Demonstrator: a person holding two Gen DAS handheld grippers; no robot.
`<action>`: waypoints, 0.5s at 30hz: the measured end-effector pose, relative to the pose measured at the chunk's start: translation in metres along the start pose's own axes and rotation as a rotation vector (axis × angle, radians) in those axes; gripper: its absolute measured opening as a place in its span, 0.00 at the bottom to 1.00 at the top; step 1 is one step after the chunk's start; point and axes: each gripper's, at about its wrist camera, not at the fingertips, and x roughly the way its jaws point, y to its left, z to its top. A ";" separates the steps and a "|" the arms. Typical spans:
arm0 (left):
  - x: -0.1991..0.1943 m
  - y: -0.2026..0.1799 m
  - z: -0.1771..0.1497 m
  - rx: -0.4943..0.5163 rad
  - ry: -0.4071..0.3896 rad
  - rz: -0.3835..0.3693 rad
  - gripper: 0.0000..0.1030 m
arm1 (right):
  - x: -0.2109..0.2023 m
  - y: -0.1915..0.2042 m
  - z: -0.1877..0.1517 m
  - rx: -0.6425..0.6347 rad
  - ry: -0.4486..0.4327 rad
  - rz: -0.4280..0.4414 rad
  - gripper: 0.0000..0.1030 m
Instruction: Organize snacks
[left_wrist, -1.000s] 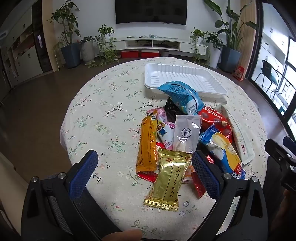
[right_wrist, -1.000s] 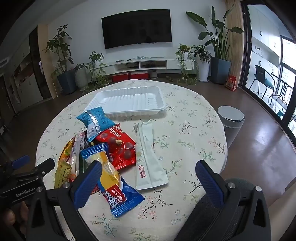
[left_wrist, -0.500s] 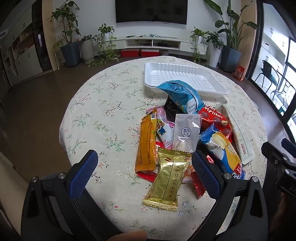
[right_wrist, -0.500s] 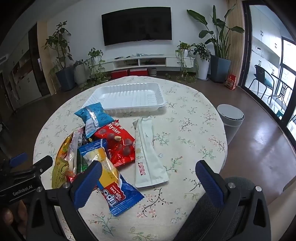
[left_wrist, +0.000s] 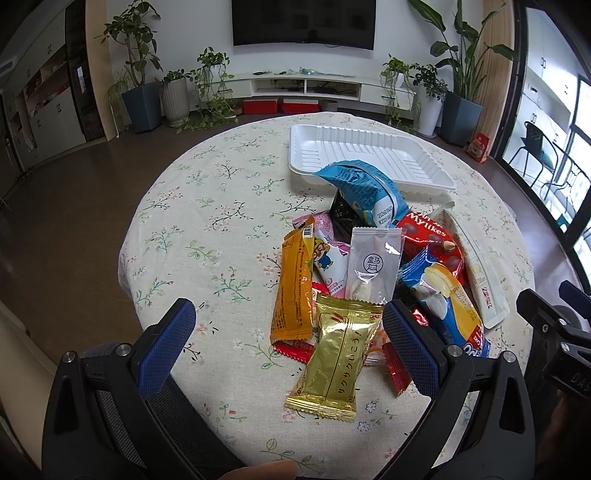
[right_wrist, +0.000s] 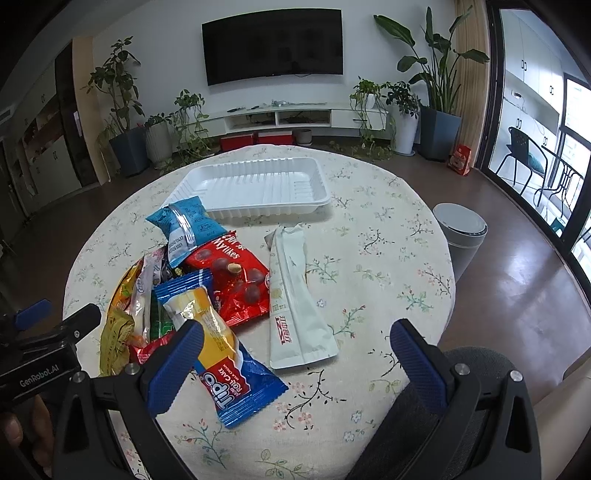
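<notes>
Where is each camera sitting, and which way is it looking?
Left wrist: sits on the left gripper, low at the table's near edge, facing the gold packet and snack pile; its blue fingers and a fingertip at the bottom edge show.
Right wrist: sits on the right gripper, facing the long white pouch; its own fingers show, and the other gripper at far left.
Shared: both see the white tray, empty, the pile, the TV wall.
</notes>
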 end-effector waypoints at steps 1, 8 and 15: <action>0.000 0.000 0.000 0.000 0.000 0.000 1.00 | 0.000 0.000 0.000 0.000 0.001 -0.001 1.00; 0.001 0.001 -0.001 -0.002 -0.001 0.003 1.00 | 0.002 -0.001 -0.001 -0.005 0.005 -0.007 1.00; 0.002 0.002 -0.001 -0.003 -0.001 0.003 1.00 | 0.004 -0.002 -0.003 -0.008 0.012 -0.010 1.00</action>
